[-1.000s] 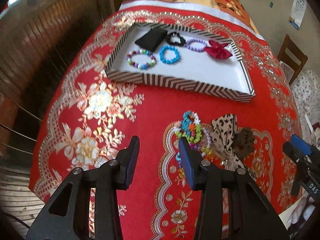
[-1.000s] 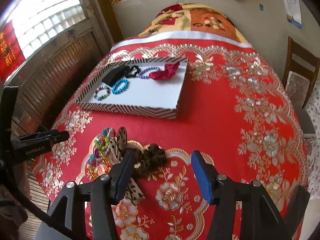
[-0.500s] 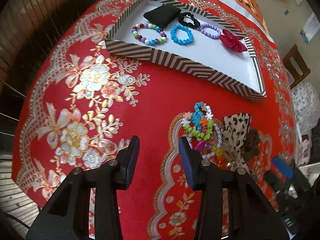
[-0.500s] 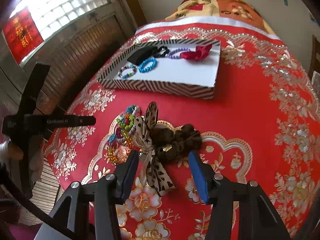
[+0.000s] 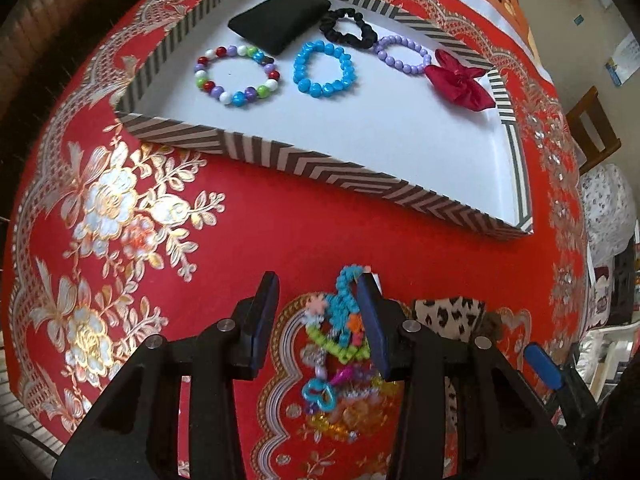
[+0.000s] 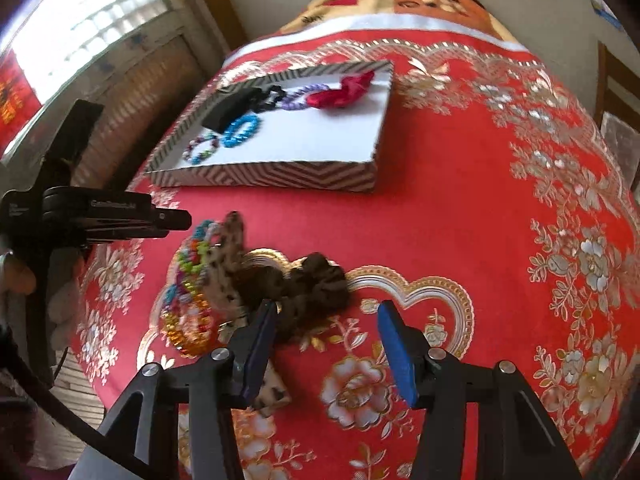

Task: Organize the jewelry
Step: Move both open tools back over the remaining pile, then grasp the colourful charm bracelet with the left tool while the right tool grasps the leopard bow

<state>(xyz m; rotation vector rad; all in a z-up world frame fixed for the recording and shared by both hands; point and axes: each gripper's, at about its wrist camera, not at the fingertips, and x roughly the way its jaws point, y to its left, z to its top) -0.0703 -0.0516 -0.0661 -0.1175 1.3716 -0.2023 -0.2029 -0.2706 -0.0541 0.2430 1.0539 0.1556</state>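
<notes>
A striped tray (image 5: 304, 168) (image 6: 280, 172) on the red cloth holds a black pouch (image 5: 280, 20), a multicolour bead bracelet (image 5: 236, 74), a blue bracelet (image 5: 324, 68), a black scrunchie (image 5: 348, 32), a purple bracelet (image 5: 402, 54) and a red bow (image 5: 460, 84). A pile of bead bracelets (image 5: 340, 332) (image 6: 188, 280) lies in front of the tray, beside a leopard bow (image 6: 228, 264) and a brown scrunchie (image 6: 316, 288). My left gripper (image 5: 316, 316) is open over the bracelet pile. My right gripper (image 6: 326, 336) is open just before the brown scrunchie.
The red floral tablecloth (image 6: 520, 200) covers the table. A wooden chair (image 5: 592, 128) stands to the right. A wooden wall and window (image 6: 80, 40) are to the left. The left gripper's body (image 6: 92, 216) shows in the right wrist view.
My left gripper has moved forward and down over the bracelet pile. My right gripper has moved closer to the brown scrunchie. Both stay open.
</notes>
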